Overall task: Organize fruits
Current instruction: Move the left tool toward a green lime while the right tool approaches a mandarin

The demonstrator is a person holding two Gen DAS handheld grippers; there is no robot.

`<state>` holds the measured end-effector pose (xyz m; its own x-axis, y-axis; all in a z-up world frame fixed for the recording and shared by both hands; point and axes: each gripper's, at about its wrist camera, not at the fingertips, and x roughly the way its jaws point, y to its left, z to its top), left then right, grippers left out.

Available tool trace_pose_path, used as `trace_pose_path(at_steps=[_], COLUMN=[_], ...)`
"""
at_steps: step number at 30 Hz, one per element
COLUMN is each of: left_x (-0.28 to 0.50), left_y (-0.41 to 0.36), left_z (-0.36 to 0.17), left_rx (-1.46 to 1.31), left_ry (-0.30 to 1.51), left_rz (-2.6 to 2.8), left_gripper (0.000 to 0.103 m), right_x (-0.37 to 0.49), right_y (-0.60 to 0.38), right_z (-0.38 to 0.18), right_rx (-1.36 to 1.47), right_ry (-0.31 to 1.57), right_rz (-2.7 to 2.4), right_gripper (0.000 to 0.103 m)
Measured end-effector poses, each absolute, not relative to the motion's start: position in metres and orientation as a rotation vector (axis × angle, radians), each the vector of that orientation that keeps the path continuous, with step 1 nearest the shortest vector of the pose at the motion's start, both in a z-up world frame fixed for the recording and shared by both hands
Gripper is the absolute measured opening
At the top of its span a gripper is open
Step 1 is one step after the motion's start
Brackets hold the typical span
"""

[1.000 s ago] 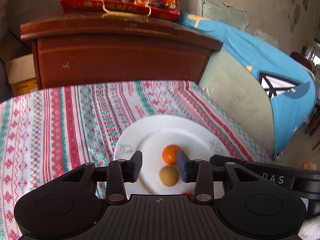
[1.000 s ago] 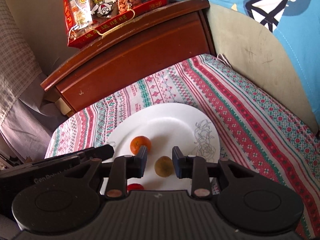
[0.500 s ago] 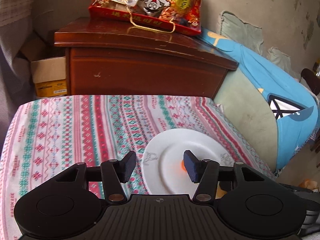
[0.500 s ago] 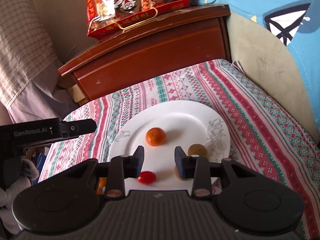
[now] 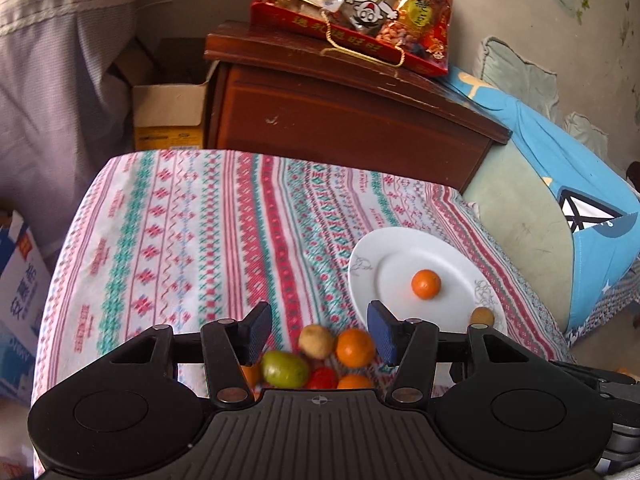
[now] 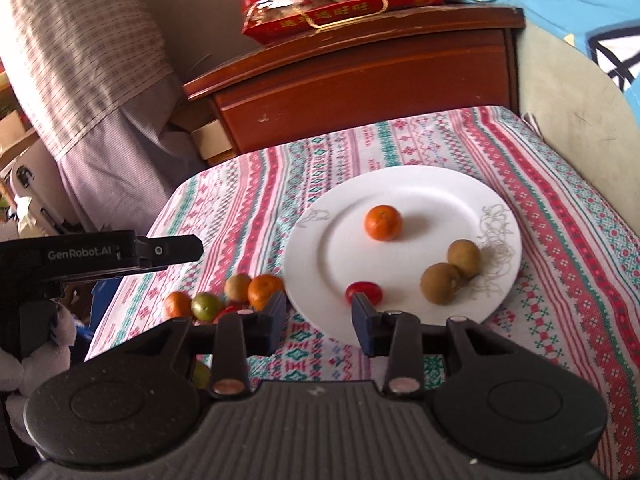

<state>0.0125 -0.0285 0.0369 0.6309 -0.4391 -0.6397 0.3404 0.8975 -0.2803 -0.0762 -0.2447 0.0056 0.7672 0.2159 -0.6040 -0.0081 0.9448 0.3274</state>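
Here the white plate [image 6: 404,184] on the patterned tabletop [image 6: 560,216] holds a mandarin [image 6: 383,222], two longans [image 6: 440,282] and a cherry tomato [image 6: 363,291]. Beside it lies a pile of loose fruit [image 5: 316,354]. The left tool [image 5: 318,330] hangs spread over the pile, pinching nothing; the right tool [image 6: 319,314] is opening, empty.

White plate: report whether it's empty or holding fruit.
Holding fruit: the white plate carries one orange, two brown fruits and a red one.
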Motion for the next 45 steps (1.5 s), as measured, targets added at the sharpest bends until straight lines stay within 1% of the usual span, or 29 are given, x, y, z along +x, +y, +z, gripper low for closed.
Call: trace_pose_path(at_steps=[5,12,24,33,37,45], left_x=[-0.003,-0.027,-0.048,-0.055,-0.056,-0.057], left_y=[-0.020,-0.015,-0.025,-0.034,-0.038,-0.041], left_z=[0.031,0.020,-0.005,-0.012,-0.014,-0.016], left_rx=[-0.135,-0.130,-0.019,0.064,0.086,0.110], left_ry=[0.777,0.809,0.838,0.799,0.790,0.773], left_rz=[-0.437,-0.446,-0.472,-0.477,-0.488,-0.496], left_gripper=[0.052,0.052,0.052,0.051,0.047,0.047], right_x=[-0.079,-0.079,-0.078,-0.074,-0.069,-0.060], right_y=[-0.233,-0.233,-0.223,-0.213,-0.209,-0.202], right_z=[0.008,0.001,-0.010,-0.014,-0.017,-0.021], right_rx=[0.264,0.271,0.252,0.240,0.236,0.228], right_ry=[0.685,0.713,0.733,0.739,0.742,0.751], right_rz=[0.167,0.178,0.238,0.274,0.280,0.294], right_gripper=[0.038,0.038,0.038,0.038,0.038,0.038])
